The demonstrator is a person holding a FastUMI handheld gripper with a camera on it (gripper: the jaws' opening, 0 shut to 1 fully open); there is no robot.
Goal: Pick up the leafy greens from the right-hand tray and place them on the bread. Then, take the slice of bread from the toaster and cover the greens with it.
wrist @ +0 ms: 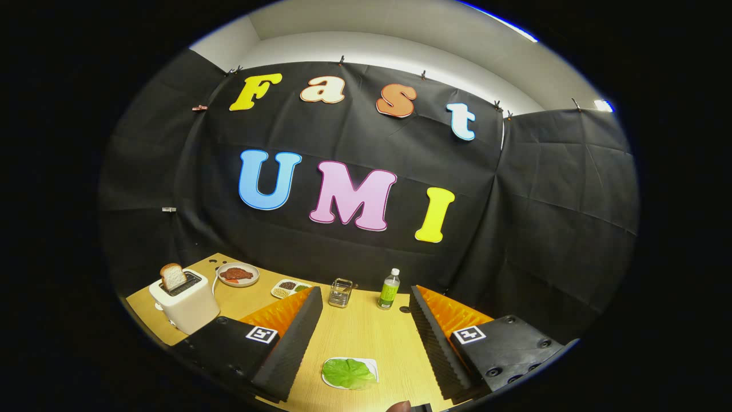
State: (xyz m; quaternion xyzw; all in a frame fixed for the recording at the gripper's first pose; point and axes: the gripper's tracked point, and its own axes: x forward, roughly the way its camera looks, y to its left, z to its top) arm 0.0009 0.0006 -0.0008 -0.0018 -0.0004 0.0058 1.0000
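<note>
Gripper [366, 337] spread wide, empty — leafy greens [347, 372] on small tray [372, 364] between the fingers, low and near. Bread slice [172, 276] upright in toaster [186, 300], far left. Best lowered straight, closing gently on the leaf's middle — not the tray rim.

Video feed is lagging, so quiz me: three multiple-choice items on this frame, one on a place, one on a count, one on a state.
1. Where is the leafy green?
A. between the open fingers
B. in the toaster
C. beside the bottle

2. How many bread slices stand in the toaster?
A. none
B. one
C. two

3. The gripper is:
A. shut on the green
B. shut on nothing
C. open

Answers: 1 A, the leaf lies on its small tray between the fingers. 2 B, one bread slice sticks up. 3 C, a wide gap separates the fingers.
</note>
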